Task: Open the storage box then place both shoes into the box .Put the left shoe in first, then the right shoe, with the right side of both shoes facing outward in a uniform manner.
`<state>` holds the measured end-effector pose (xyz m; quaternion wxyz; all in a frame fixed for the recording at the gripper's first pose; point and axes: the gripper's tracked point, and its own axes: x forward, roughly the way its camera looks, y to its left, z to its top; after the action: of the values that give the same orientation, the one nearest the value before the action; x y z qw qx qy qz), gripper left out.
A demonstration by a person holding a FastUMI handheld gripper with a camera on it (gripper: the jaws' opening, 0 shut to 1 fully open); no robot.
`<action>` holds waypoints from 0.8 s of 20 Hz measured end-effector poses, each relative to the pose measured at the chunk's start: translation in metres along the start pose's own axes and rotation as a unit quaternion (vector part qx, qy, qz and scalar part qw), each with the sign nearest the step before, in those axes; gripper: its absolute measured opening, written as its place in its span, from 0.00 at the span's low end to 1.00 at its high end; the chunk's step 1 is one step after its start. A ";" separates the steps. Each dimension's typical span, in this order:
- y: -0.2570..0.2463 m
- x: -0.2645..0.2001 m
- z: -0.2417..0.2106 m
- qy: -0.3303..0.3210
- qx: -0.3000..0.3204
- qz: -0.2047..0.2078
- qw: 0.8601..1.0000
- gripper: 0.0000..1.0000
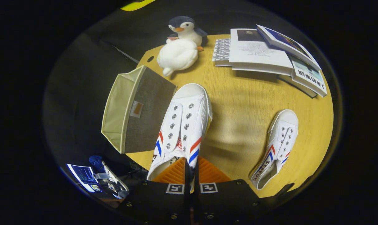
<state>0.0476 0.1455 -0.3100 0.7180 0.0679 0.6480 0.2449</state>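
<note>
- Wooden table [245, 103], round and yellow, lay under your tool, with dark booth cloth beyond its far edge.
- Your gripper [191, 175] had its fingers closed together on the side wall of a white shoe [184, 125], pinching the collar just ahead of the tool.
- That held shoe pointed toe-away from you, laceless, red and blue stripes on both flanks; it looked raised off the tabletop, though you couldn't be sure of that.
- Just left of its toe, the storage box [136, 112] sat at the table's edge, grey fabric outside, pale lining inside, its open top tipped leftward.
- Off to the right, well apart, the second shoe [278, 147] lay flat on the wood, toe also pointing away.
- Beyond the box, a white plush toy [178, 55] leaned against a penguin toy [186, 28].
- Far right, a pile of books [264, 51] was spread across the table's back edge.
</note>
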 end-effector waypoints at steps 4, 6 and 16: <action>0.023 -0.023 0.021 -0.028 -0.019 0.007 0.999 0.04; 0.038 -0.032 0.029 -0.036 -0.030 0.016 0.999 0.04; 0.133 -0.038 0.086 -0.066 -0.080 0.065 0.992 0.04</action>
<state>0.0939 0.2635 -0.2079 0.7448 0.0682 0.5716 0.3373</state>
